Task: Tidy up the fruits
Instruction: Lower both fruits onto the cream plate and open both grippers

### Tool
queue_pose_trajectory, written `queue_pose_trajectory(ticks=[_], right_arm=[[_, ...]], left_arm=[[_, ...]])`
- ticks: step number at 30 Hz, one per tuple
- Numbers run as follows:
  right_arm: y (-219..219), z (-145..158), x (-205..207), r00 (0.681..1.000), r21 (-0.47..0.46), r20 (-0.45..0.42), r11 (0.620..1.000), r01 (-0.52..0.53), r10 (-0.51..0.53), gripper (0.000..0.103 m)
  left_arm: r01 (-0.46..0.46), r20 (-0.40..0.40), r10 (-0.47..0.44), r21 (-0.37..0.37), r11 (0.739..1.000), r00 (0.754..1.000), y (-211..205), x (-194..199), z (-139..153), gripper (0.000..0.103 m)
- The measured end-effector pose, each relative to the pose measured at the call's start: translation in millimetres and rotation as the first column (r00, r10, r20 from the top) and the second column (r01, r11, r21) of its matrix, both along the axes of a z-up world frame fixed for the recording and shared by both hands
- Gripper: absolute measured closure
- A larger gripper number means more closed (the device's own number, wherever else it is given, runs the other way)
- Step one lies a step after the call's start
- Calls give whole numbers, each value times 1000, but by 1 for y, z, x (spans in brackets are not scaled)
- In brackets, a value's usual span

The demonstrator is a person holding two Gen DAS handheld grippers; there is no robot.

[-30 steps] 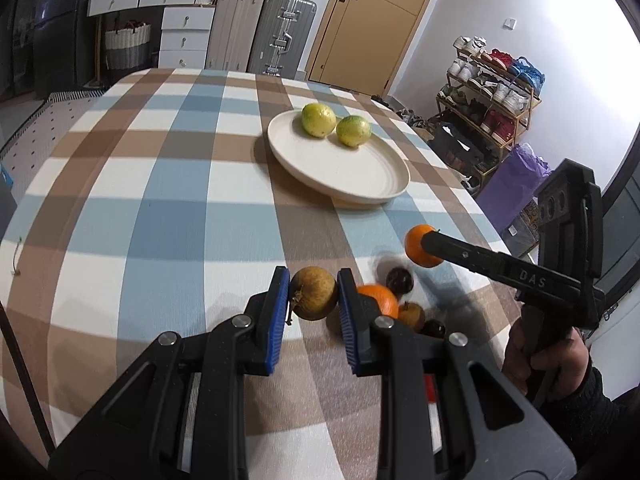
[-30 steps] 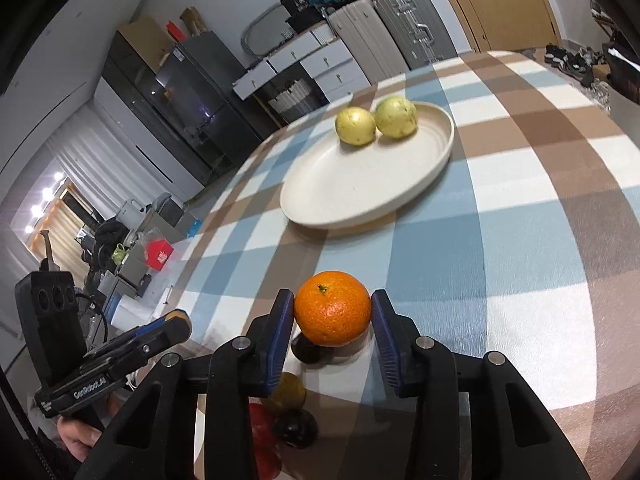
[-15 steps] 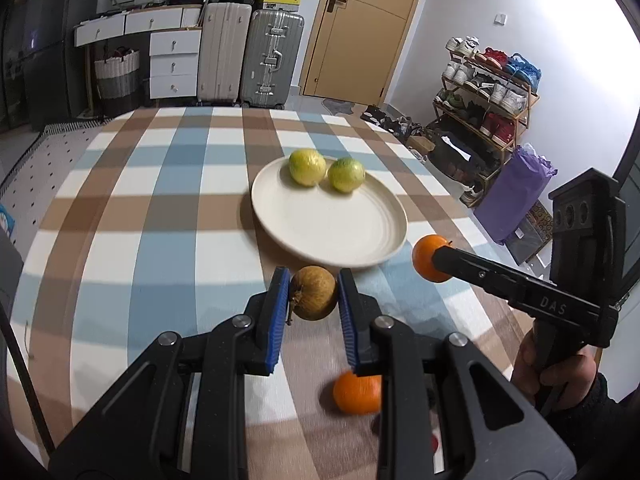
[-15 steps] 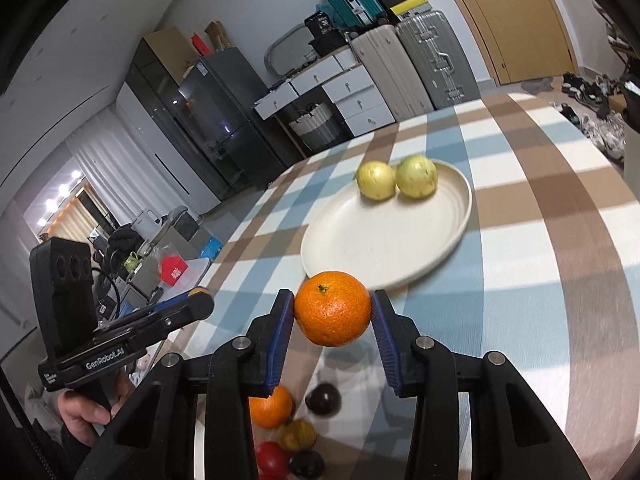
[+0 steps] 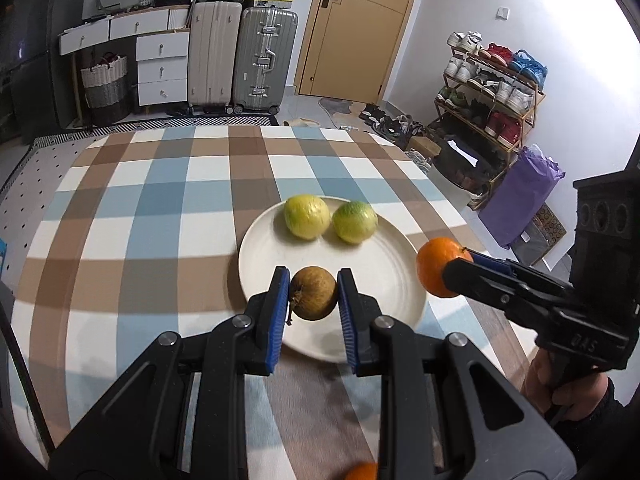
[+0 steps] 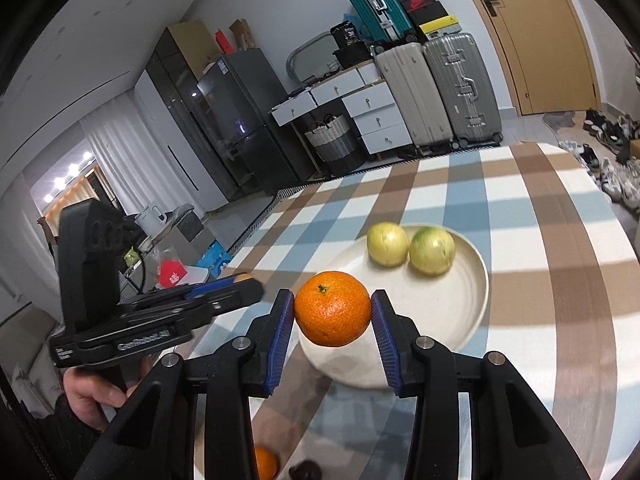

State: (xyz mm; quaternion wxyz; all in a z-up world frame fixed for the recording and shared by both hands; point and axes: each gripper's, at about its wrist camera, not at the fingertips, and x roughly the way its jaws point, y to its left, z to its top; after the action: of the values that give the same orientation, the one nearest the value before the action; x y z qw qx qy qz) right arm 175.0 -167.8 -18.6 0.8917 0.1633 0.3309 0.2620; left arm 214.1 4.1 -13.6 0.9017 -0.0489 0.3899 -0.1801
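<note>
Above plate (image 5: 396,280), L claw (image 5: 313,294) clamped on brown fruit (image 5: 314,293), R claw (image 6: 333,309) clamped on orange (image 6: 333,309)

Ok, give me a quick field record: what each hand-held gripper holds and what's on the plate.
left hand-held gripper: shut on brown fruit, above near part of plate
right hand-held gripper: shut on orange, at plate edge
plate: two yellow-green fruits at far side
tablecloth: another orange and a dark fruit left near side
</note>
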Motion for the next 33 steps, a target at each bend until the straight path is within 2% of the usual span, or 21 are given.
queue_pose_trajectory(ticks=[14, 33], right_arm=[[10, -14, 61, 999, -34, -27, 999, -21, 20, 63], [21, -49, 93, 992, -70, -120, 997, -41, 32, 63]], left_arm=[[-1, -73, 0, -22, 1000, 997, -7, 80, -31, 81], [0, -137, -3, -28, 1000, 991, -11, 116, -64, 81]])
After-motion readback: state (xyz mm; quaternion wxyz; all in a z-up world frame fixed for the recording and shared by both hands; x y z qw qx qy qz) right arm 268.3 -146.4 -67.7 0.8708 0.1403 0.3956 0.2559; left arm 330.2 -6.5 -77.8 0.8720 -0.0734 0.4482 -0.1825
